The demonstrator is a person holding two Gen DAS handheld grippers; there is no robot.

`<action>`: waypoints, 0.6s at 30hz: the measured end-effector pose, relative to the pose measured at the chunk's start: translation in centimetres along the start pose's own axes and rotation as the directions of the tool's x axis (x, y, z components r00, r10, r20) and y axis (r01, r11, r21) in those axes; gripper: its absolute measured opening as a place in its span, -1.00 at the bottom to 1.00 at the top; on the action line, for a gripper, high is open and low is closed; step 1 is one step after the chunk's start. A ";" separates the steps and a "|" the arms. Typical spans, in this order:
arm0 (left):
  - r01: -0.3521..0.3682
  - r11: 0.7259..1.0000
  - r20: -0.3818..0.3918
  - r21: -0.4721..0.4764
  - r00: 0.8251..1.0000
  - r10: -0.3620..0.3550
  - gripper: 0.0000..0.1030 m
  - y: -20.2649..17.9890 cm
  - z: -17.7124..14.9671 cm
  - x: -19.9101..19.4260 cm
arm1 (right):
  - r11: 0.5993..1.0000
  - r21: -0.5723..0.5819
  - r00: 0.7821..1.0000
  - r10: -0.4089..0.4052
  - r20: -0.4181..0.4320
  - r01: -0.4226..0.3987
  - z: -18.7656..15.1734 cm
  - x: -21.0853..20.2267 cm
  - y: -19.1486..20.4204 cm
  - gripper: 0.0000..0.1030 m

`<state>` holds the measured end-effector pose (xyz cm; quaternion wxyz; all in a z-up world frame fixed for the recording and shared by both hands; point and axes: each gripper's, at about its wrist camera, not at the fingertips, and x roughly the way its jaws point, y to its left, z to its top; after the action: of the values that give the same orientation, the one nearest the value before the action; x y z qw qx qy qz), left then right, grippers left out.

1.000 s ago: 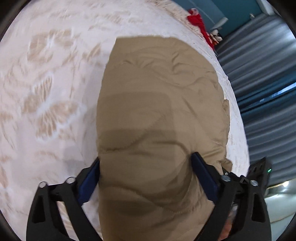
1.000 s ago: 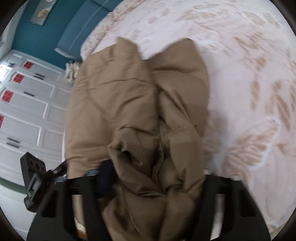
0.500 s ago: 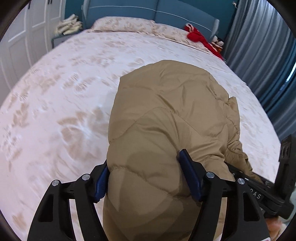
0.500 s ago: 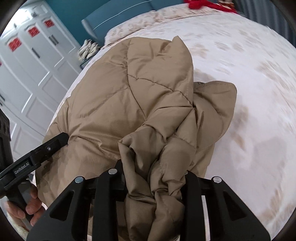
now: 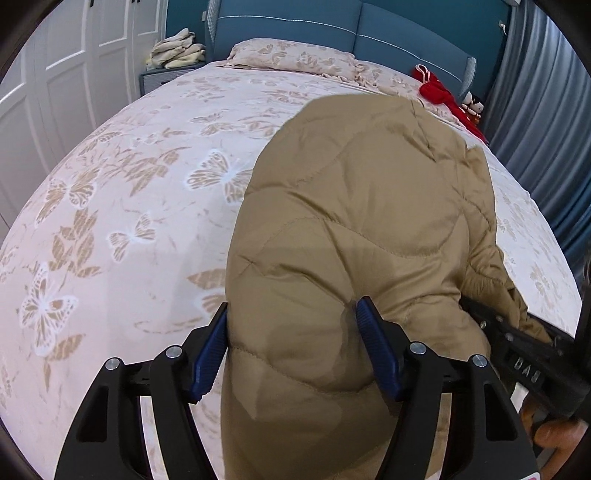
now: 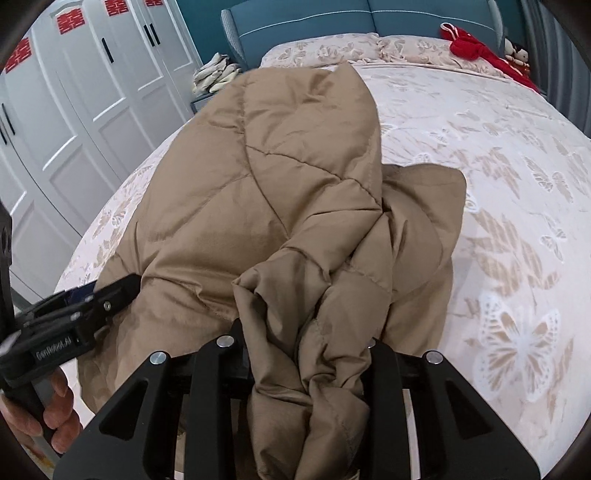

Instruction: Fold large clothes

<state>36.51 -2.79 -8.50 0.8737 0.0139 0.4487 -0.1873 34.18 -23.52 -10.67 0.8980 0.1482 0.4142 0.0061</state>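
A tan quilted jacket (image 5: 362, 206) lies bunched on the butterfly-print bed (image 5: 129, 221). My left gripper (image 5: 295, 343) has the jacket's puffy near end between its blue pads (image 5: 210, 350); the jaws are closing and the pads press into the fabric. In the right wrist view the jacket (image 6: 280, 177) spreads to the left, and my right gripper (image 6: 310, 354) is shut on a twisted bunch of its fabric. The left gripper (image 6: 92, 306) shows at the left edge there, held by a hand (image 6: 55, 406). The right gripper's body (image 5: 517, 343) shows at the lower right of the left wrist view.
A red garment (image 5: 439, 90) lies near the pillows (image 5: 295, 59) by the blue headboard (image 5: 332, 33). Folded pale cloths (image 5: 177, 48) sit on a nightstand. White wardrobe doors (image 6: 74, 110) stand left, grey curtains (image 5: 546, 110) right. Bare bedspread (image 6: 517, 184) lies right of the jacket.
Both views have swung up from the bedspread to the headboard. The right jaws have drawn in on a bunch of jacket, the left jaws have narrowed on it, and the jacket has gathered toward me.
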 end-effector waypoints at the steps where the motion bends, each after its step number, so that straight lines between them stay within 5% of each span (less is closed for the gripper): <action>1: -0.003 1.000 0.003 0.007 1.000 0.003 0.21 -0.2 -0.3 -0.3 | 1.000 0.009 1.000 0.007 -0.002 -0.007 -0.1 -0.3 0.0 -0.48; 8: 0.029 0.999 -0.006 0.029 1.000 -0.029 -0.14 -0.6 -0.9 -3.7 | 0.997 0.052 0.998 0.055 0.024 -0.056 0.0 -6.7 -0.1 -0.56; 11: 0.034 0.998 -0.032 0.044 0.999 -0.032 -0.15 -1.0 -1.5 -4.0 | 0.989 0.128 0.997 0.078 -0.024 -0.074 -2.2 -7.8 -1.4 -0.49; 13: 0.014 0.999 -0.051 0.042 0.999 -0.011 -0.08 -1.1 -1.9 -3.6 | 0.987 0.160 0.996 0.035 -0.081 -0.021 -4.1 -5.9 -2.7 -0.33; 16: 0.001 1.000 -0.058 0.002 0.998 -0.001 0.13 -0.8 -2.2 -4.1 | 0.954 0.295 0.994 0.077 -0.079 -0.050 -6.0 -6.2 -4.9 -0.03; 18: -0.004 0.999 -0.062 -0.040 0.998 0.002 0.57 0.1 -2.3 -4.3 | 0.949 0.311 0.994 0.073 -0.084 -0.044 -6.7 -6.7 -5.2 0.25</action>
<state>32.45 -0.88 -6.48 0.8597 0.0031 0.4794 -0.1764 24.21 -27.67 -11.26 0.8426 0.2984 0.4475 -0.0251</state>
